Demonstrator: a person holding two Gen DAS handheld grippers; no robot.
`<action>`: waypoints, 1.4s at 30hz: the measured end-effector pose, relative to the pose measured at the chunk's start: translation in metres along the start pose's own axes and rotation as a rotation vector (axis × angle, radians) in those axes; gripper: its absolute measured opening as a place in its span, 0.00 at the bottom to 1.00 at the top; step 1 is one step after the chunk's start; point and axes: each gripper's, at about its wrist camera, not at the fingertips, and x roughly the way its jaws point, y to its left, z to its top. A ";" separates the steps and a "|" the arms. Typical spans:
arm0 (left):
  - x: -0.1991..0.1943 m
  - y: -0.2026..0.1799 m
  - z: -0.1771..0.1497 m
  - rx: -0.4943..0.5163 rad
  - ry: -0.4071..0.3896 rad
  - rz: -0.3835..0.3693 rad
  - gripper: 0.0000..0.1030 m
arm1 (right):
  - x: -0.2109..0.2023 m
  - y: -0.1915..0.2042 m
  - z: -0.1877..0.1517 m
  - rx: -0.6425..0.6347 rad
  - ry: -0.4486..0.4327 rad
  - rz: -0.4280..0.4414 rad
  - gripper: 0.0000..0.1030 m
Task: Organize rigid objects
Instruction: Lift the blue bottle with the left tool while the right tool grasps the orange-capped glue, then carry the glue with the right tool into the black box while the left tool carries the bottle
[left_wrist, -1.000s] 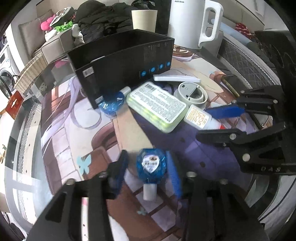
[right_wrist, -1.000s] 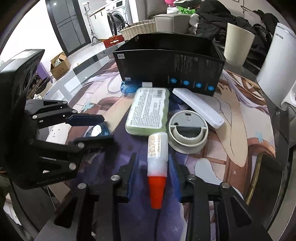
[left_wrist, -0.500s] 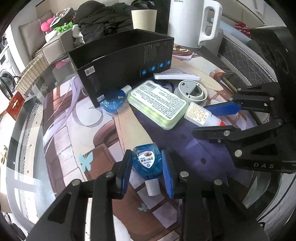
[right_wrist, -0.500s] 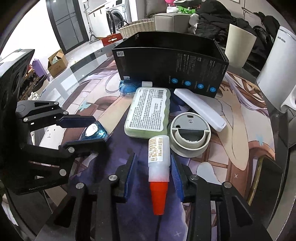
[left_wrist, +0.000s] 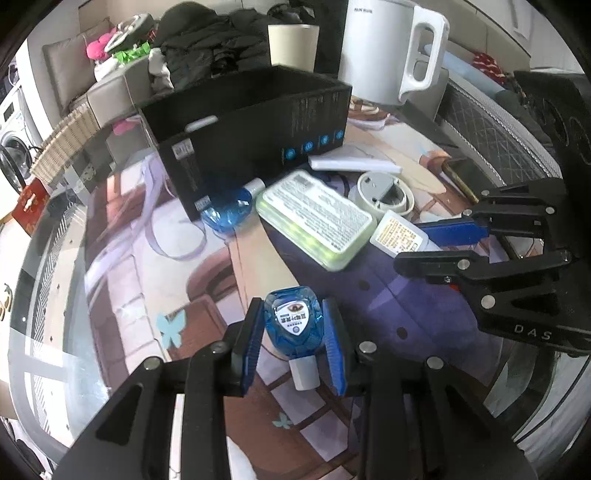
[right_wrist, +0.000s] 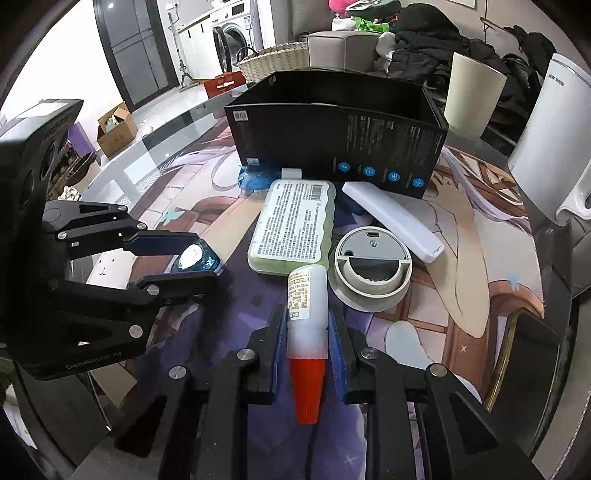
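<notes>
My left gripper (left_wrist: 293, 338) is shut on a small blue bottle (left_wrist: 293, 325) with a white cap, just above the printed mat. It also shows in the right wrist view (right_wrist: 195, 256). My right gripper (right_wrist: 307, 332) is shut on a white glue bottle (right_wrist: 306, 295) with an orange cap, also seen in the left wrist view (left_wrist: 397, 234). An open black box (right_wrist: 332, 147) stands behind. A green case (right_wrist: 293, 225), a round grey-white disc (right_wrist: 371, 266), a white flat bar (right_wrist: 391, 221) and a second blue bottle (left_wrist: 229, 212) lie before it.
A white kettle (left_wrist: 388, 48) and a cream cup (left_wrist: 293, 42) stand behind the box. A dark phone (left_wrist: 460, 177) lies at the right on the mat. The glass table edge (left_wrist: 40, 258) runs along the left. Clothes and a wicker basket (right_wrist: 273, 61) lie beyond.
Both grippers have closed: the left onto the blue bottle, the right onto the glue bottle. Both have drawn back slightly from the pile.
</notes>
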 end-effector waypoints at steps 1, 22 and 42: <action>-0.003 -0.001 0.000 0.009 -0.018 0.014 0.29 | -0.002 0.000 0.000 0.003 -0.009 0.000 0.21; -0.114 0.006 0.002 0.031 -0.608 0.141 0.29 | -0.120 0.020 -0.005 -0.011 -0.676 -0.085 0.21; -0.109 0.019 0.041 -0.034 -0.646 0.159 0.29 | -0.131 0.026 0.016 -0.025 -0.750 -0.092 0.21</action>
